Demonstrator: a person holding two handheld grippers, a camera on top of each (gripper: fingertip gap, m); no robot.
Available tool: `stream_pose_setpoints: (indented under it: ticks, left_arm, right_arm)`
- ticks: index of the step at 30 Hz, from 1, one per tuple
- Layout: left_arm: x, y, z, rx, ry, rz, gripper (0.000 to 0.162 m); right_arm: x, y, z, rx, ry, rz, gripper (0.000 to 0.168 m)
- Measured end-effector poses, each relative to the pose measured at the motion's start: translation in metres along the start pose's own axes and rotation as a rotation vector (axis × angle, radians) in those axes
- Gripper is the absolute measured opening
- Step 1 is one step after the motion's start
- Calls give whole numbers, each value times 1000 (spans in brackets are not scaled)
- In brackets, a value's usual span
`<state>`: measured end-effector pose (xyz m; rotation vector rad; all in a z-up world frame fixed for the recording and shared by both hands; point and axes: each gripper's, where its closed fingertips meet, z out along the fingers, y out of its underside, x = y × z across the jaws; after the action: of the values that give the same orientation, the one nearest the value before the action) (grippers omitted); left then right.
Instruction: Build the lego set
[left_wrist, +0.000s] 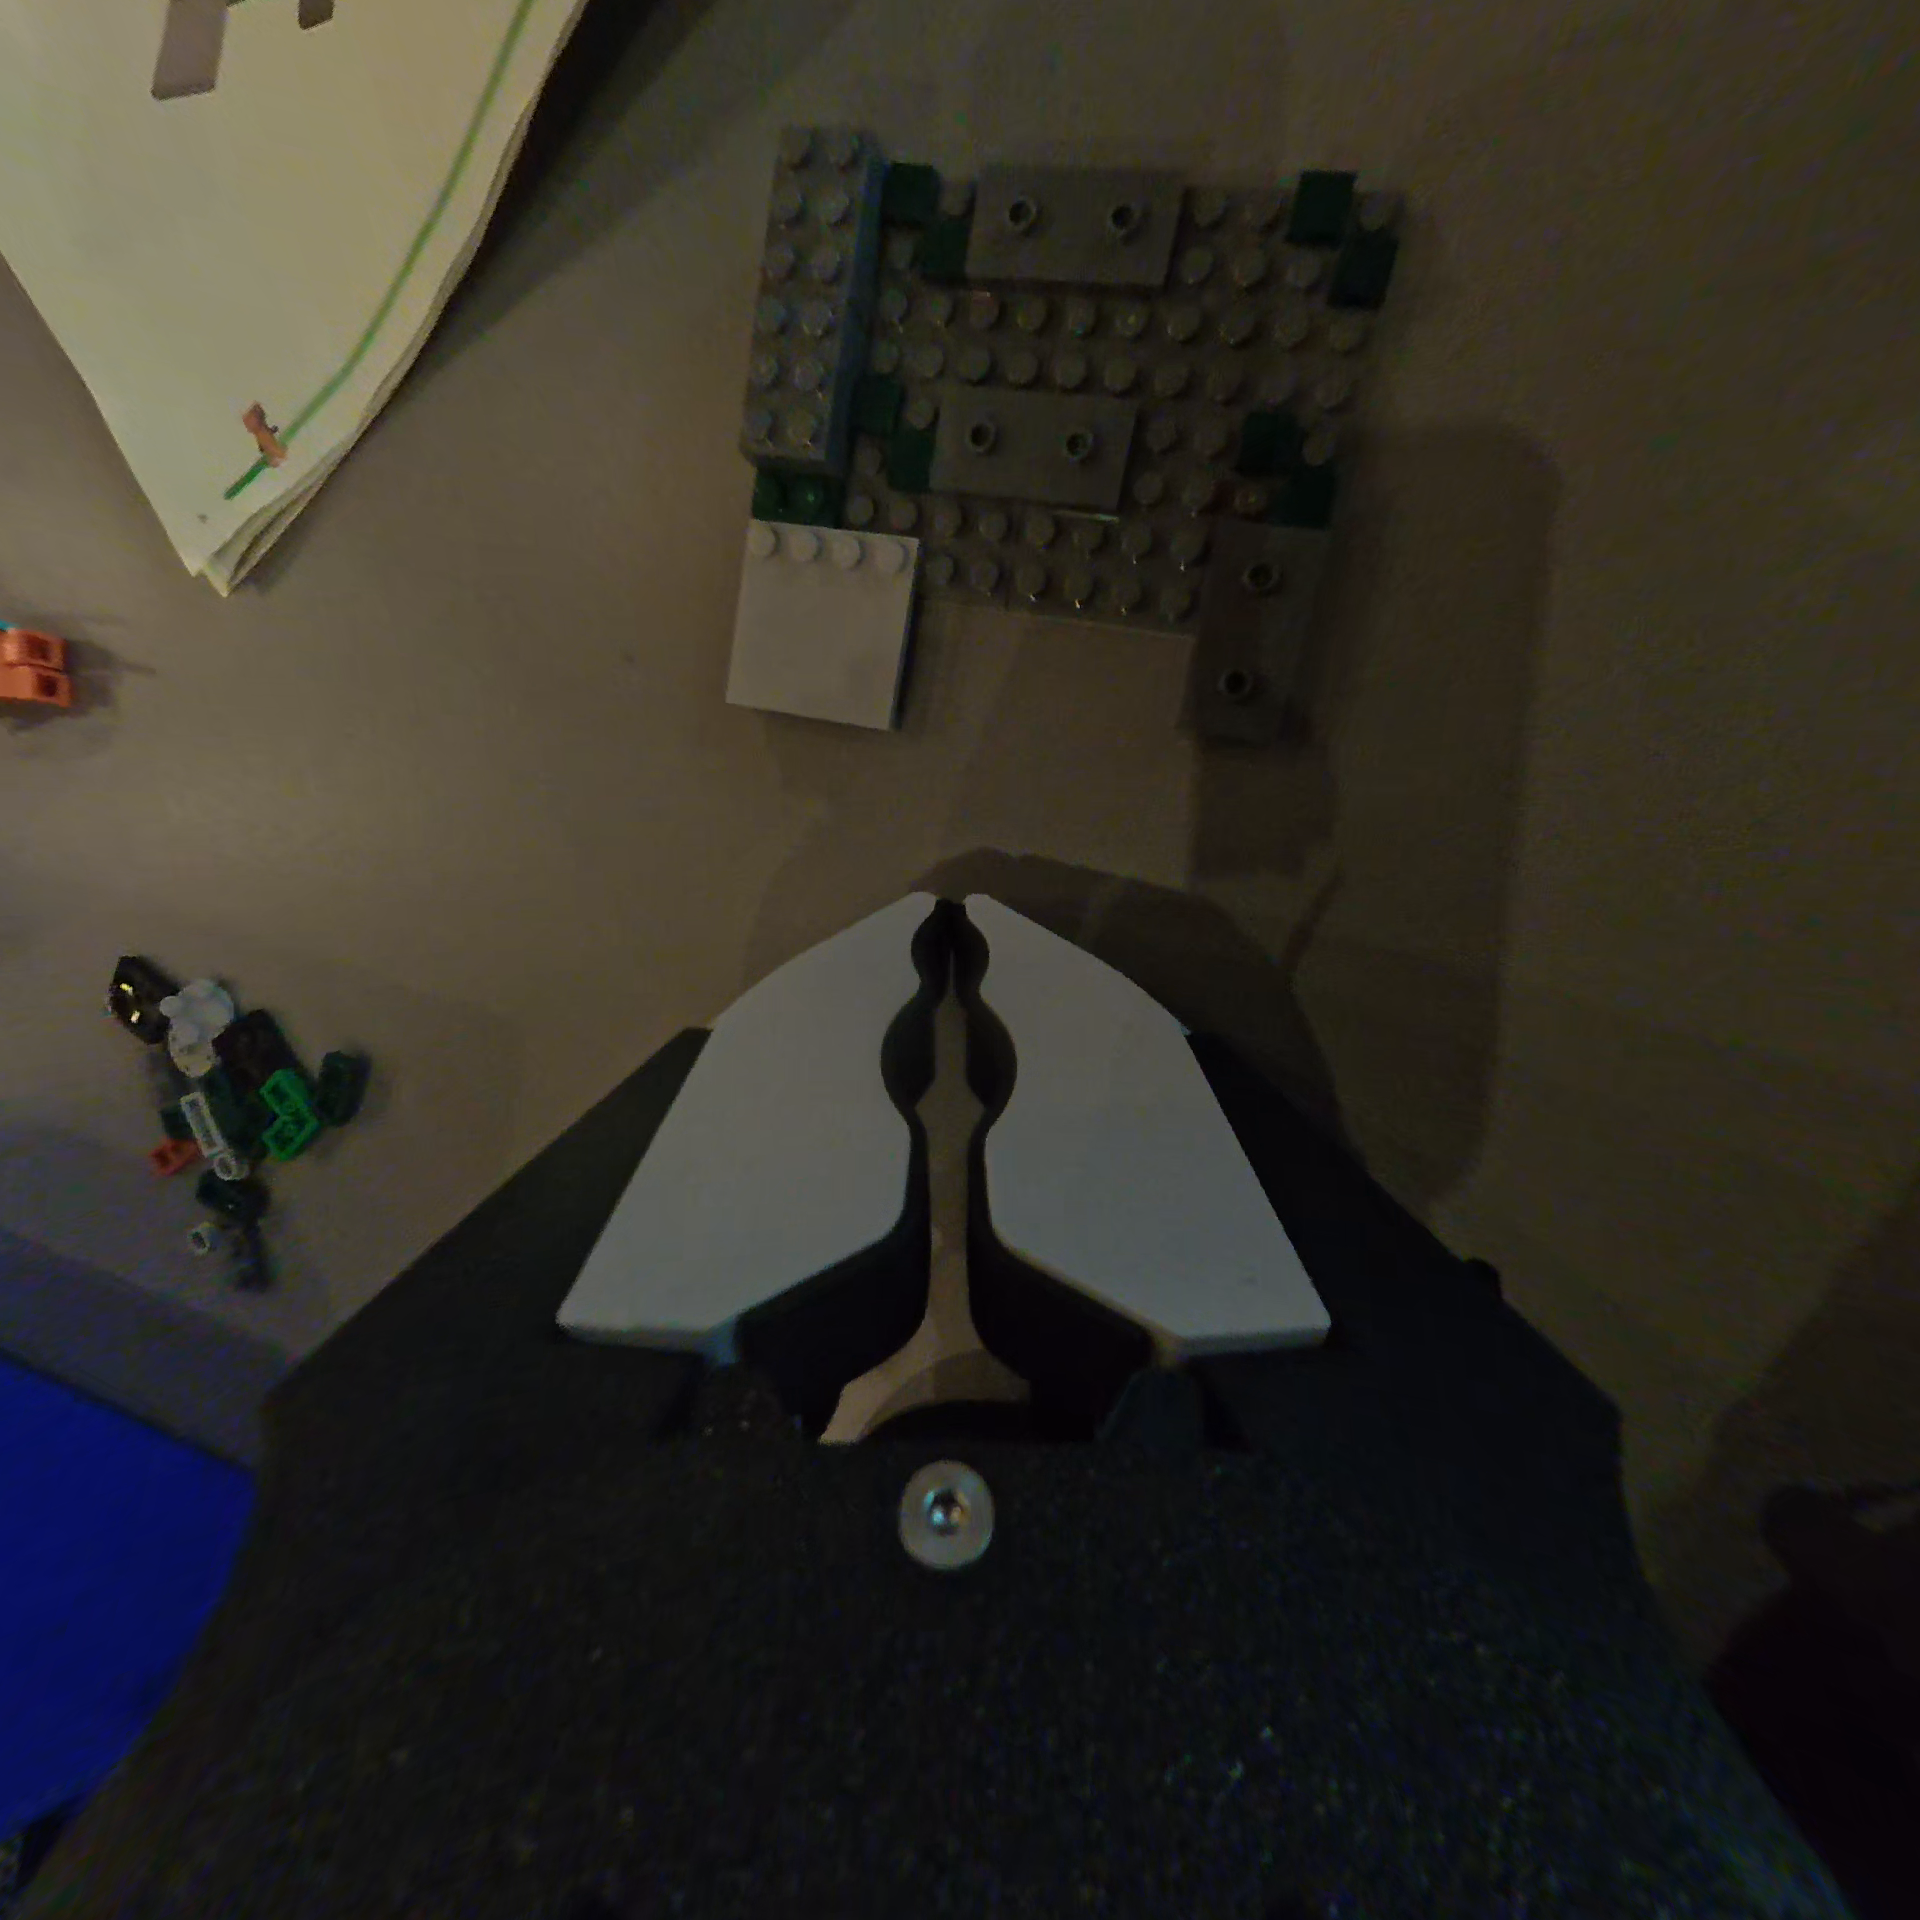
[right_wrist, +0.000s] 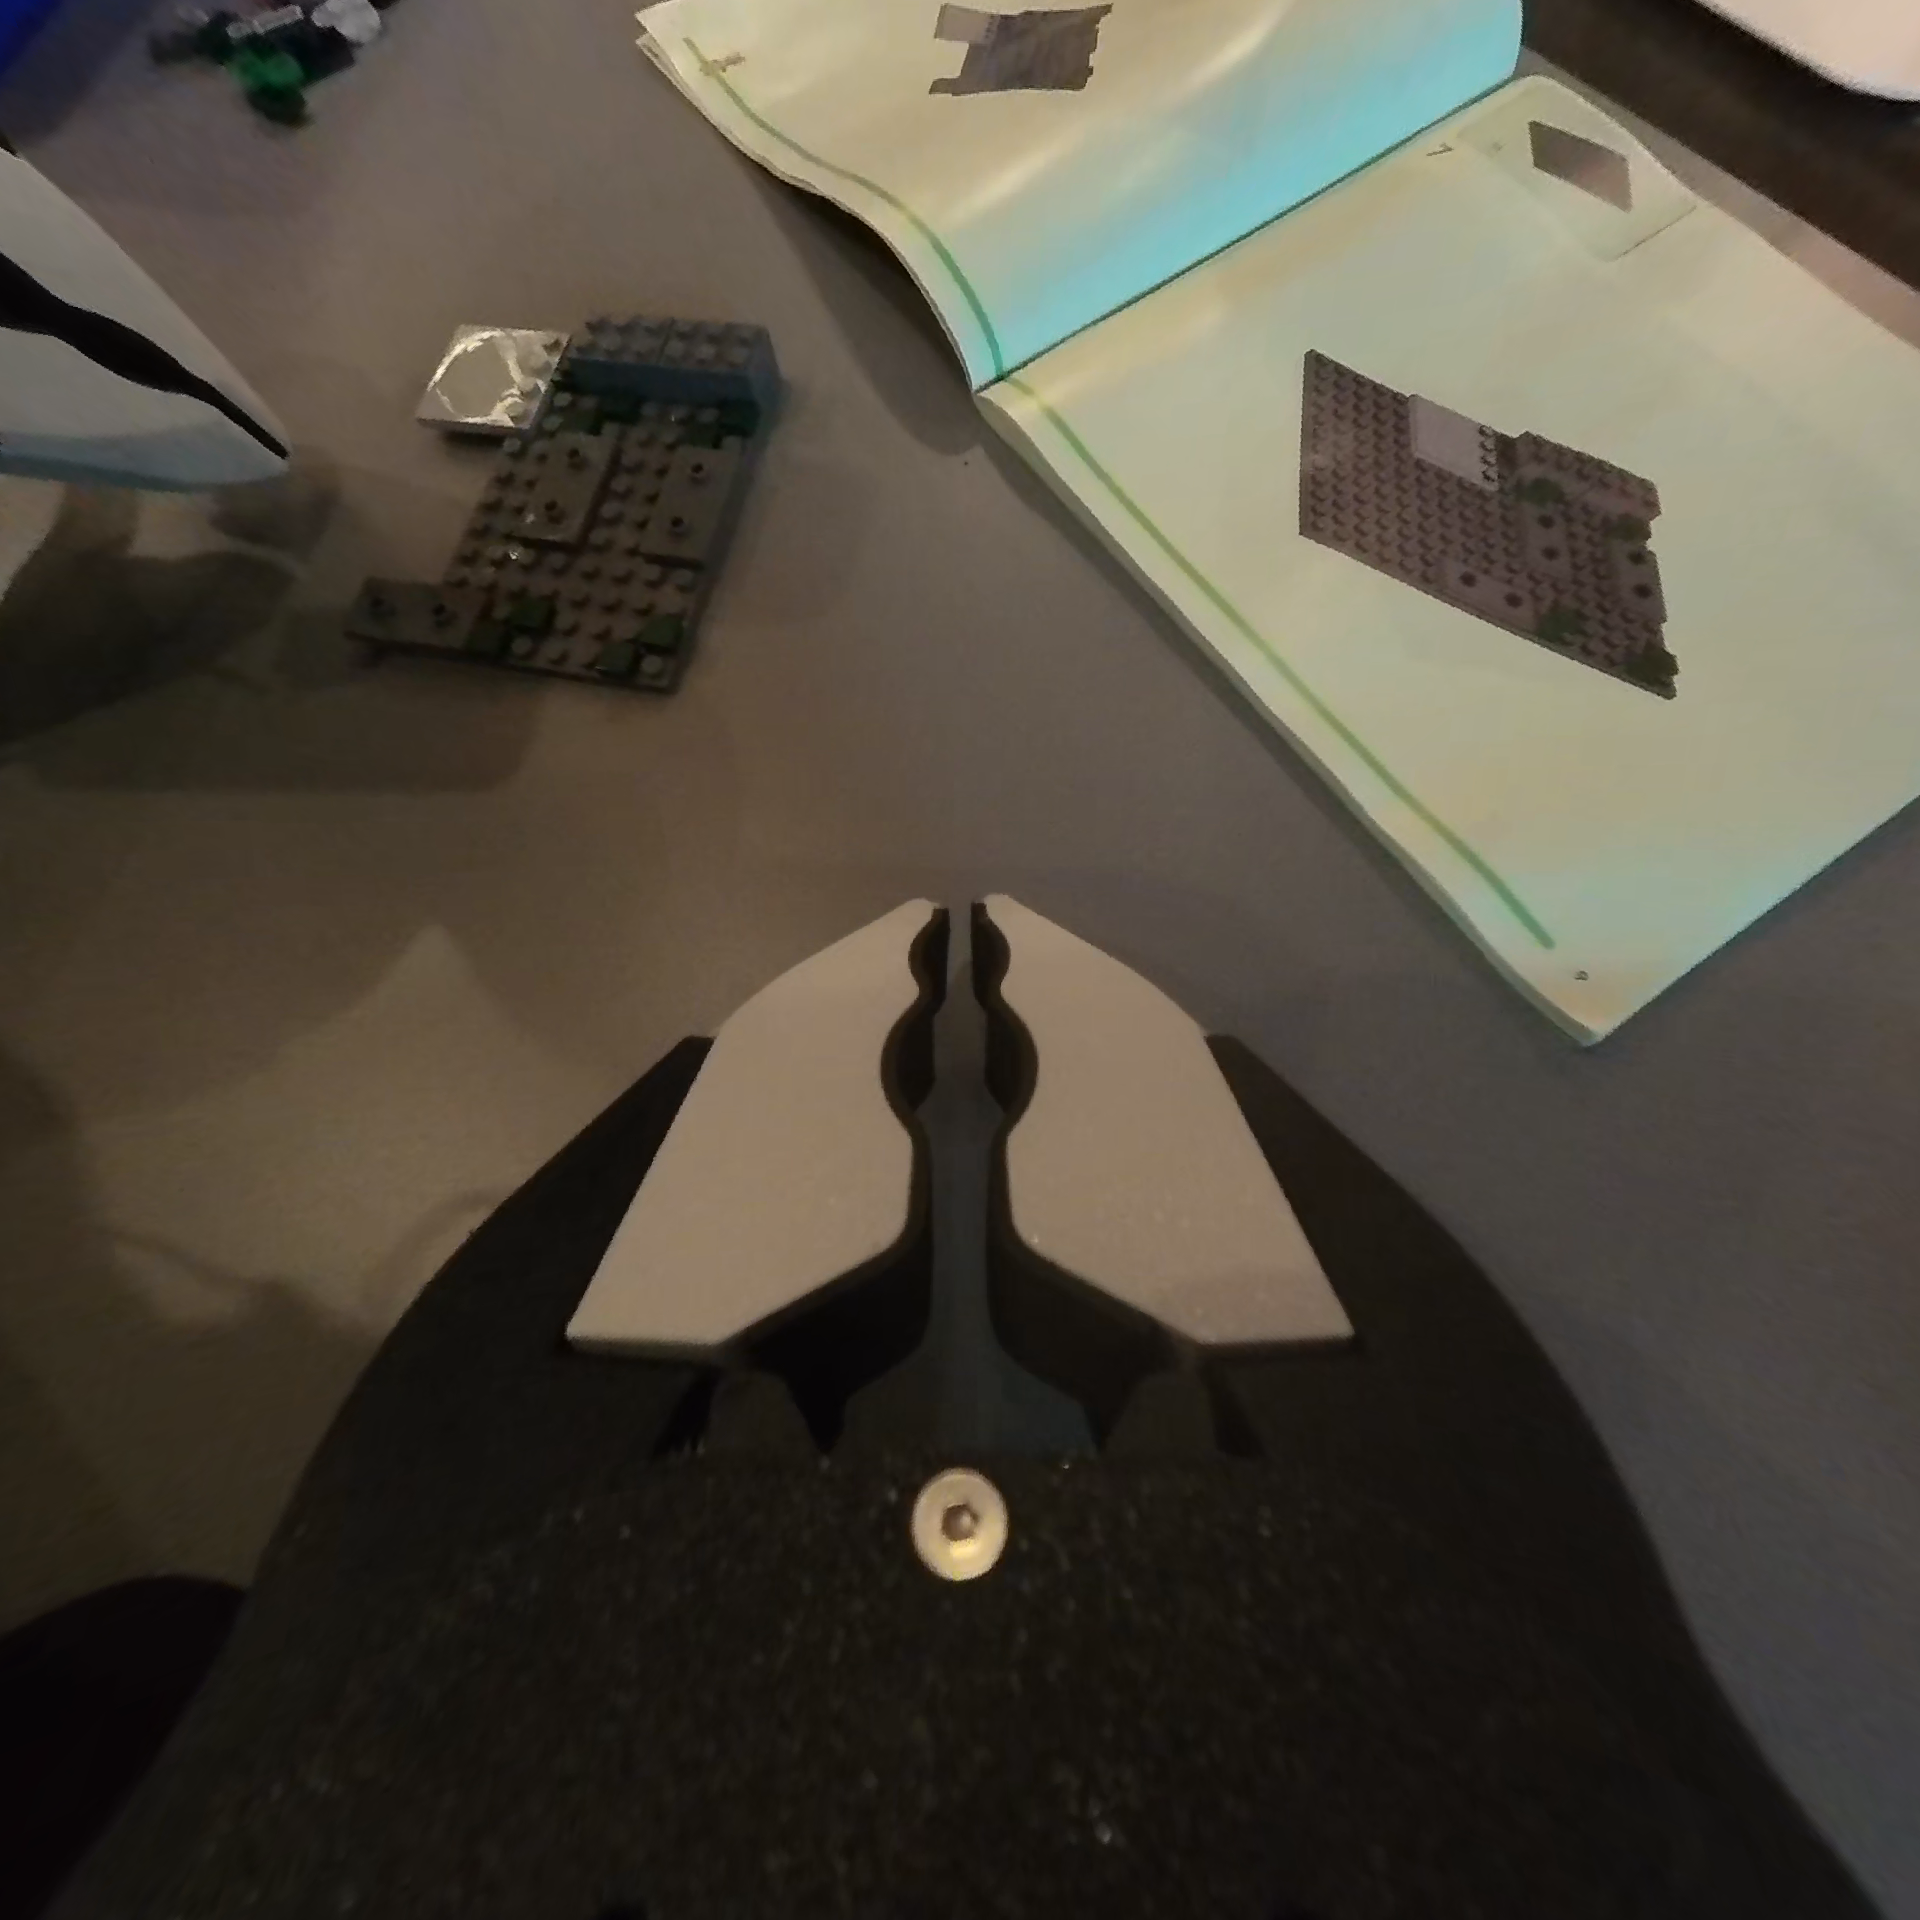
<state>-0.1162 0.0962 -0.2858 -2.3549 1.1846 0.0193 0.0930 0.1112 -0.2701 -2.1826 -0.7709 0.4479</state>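
my left tongs (left_wrist: 951, 906) hang above the plain grey bench (left_wrist: 1558, 727) with their white tips pressed together and nothing between them. just ahead of them lies the half-built lego set, a flat dark grey studded plate assembly (left_wrist: 1081, 353) dotted with small dark green pieces. a taller grey brick runs along its left edge in the left wrist view, a smooth pale grey tile (left_wrist: 821, 644) juts from the near left corner, and a darker grey strip sticks out at the near right corner. to the far left sits a loose heap of small green, black and clear lego pieces (left_wrist: 234, 1101), and two small orange pieces (left_wrist: 31, 665) lie at the left edge of the view, well apart from the build.

my right tongs (right_wrist: 961, 909) hover over bare bench, tips nearly closed with only a thin slit between them, holding nothing. the build (right_wrist: 582, 520) lies ahead and to the left, well apart from these tips. an open paper instruction booklet with pale green pages (right_wrist: 1195, 499) lies to the right of the build, its page showing a picture of a grey plate. the white tip of my left tongs (right_wrist: 125, 353) shows at the left edge of the right wrist view, near the build.
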Motion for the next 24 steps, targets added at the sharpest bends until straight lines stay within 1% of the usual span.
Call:
stream_pose_setpoints:
  ticks: [1,14,24]
  left_arm:
    - [0,0,0,1,-4,5,0]
    - [-1,-2,-2,30,18,92,0]
    - [0,-2,-6,53,31,95,0]
  right_arm:
    - [0,0,0,0,-1,-1,4]
    - [-5,0,3,1,-14,-26,4]
    - [-8,0,4,6,-23,-36,4]
